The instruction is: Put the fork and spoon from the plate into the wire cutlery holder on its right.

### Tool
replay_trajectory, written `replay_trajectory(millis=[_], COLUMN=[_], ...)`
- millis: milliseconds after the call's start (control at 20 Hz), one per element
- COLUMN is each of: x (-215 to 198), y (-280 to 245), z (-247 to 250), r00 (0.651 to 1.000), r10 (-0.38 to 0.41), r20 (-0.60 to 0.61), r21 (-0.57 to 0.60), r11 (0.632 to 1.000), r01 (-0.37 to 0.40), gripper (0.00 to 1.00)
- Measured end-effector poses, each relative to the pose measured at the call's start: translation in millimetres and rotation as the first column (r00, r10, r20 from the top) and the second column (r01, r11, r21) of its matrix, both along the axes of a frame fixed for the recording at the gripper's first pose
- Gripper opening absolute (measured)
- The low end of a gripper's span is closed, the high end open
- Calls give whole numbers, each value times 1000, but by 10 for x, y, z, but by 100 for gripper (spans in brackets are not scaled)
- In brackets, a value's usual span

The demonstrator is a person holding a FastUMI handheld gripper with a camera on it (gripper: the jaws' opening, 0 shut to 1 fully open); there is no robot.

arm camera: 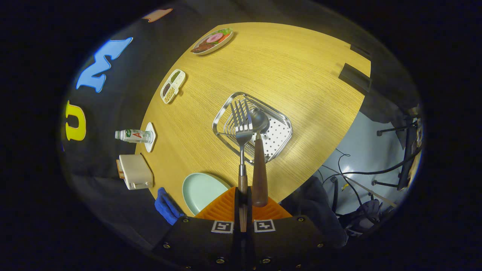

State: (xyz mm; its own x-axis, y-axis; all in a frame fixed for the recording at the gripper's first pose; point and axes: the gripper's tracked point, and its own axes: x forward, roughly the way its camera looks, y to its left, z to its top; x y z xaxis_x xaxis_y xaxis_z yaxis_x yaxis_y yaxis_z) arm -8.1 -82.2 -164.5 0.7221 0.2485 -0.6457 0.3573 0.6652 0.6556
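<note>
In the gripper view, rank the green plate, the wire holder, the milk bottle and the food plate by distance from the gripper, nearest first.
The gripper is shut on the fork.
1. Green plate, just left of the fingers.
2. Wire holder, ahead, under the fork's tines.
3. Milk bottle, at the table's left edge.
4. Food plate, far corner.

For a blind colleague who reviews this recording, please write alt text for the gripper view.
The gripper is shut on a fork and a spoon, held together above the wire cutlery holder on a wooden table. A pale green plate lies beside the fingers.
</note>
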Motion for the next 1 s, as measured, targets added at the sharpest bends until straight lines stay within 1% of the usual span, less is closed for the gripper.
replay_trajectory(millis=[50, 100, 200, 250, 300, 400, 450, 500, 550, 600, 650, 850, 1000], x=[11, 12, 24, 26, 21, 41, 35, 45, 45, 31, 19, 20, -7], y=[-8, -19, -44, -53, -75, -87, -68, -65, -72, -84, -116, -125, -110], z=[27, 52, 84, 99, 109, 156, 174, 204, 202, 193, 198, 223, 223], r00=[1000, 1000, 999, 999, 998, 997, 996, 995, 994, 993, 992, 989, 989], r10=[-1, -7, -29, -37, -47, -65, -74, -84, -93, -98, -106, -125, -125], r20=[7, 16, 27, 32, 35, 48, 51, 62, 64, 64, 66, 74, 79], r21=[3, 10, 14, 16, 23, 52, 75, 94, 98, 93, 84, 97, 107], r11=[1000, 1000, 999, 999, 999, 997, 995, 993, 991, 991, 991, 988, 987], r01=[1, 6, 28, 36, 46, 62, 70, 78, 87, 92, 100, 118, 116], gripper=[6, 9, 11, 11, 14, 16, 24, 24, 30, 31, 35, 35, 35])
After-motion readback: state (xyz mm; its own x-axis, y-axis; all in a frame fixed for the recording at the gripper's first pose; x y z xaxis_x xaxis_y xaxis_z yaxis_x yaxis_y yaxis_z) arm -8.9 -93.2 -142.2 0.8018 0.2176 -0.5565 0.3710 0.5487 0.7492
